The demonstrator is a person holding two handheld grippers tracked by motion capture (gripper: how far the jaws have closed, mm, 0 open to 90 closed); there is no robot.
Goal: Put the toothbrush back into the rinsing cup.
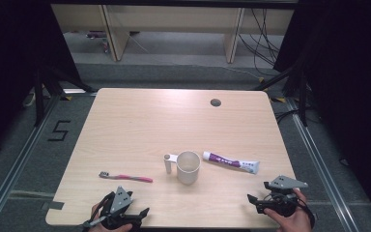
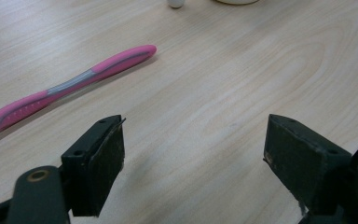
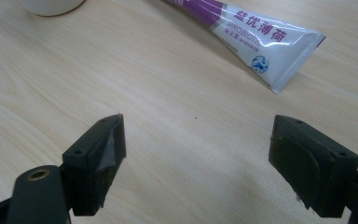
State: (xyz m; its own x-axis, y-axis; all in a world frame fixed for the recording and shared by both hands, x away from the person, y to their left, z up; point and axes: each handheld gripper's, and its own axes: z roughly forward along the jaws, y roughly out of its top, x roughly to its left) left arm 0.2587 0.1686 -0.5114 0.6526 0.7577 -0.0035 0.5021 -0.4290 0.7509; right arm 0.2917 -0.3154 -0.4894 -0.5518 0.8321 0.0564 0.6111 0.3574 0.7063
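Left gripper (image 1: 125, 212), near table edge (image 1: 174, 225): jaws spread wide, nothing between them, bare wood under pads. Pink toothbrush (image 1: 125, 177) lies flat just ahead of it, apart from jaws. Right gripper (image 1: 261, 203), near right corner: jaws equally wide, empty. Toothpaste tube (image 1: 230, 162) lies flat ahead of it, beside white cup (image 1: 188, 167). High view gives all 3 items in 1 row; left gripper view gives toothbrush handle (image 2: 70, 84) close up; right gripper view gives tube's crimped end (image 3: 270, 51) with printed label

Bare table (image 1: 140, 121) beyond toothbrush (image 1: 125, 177), cup (image 1: 188, 167) and toothpaste tube (image 1: 230, 162) mid-table.
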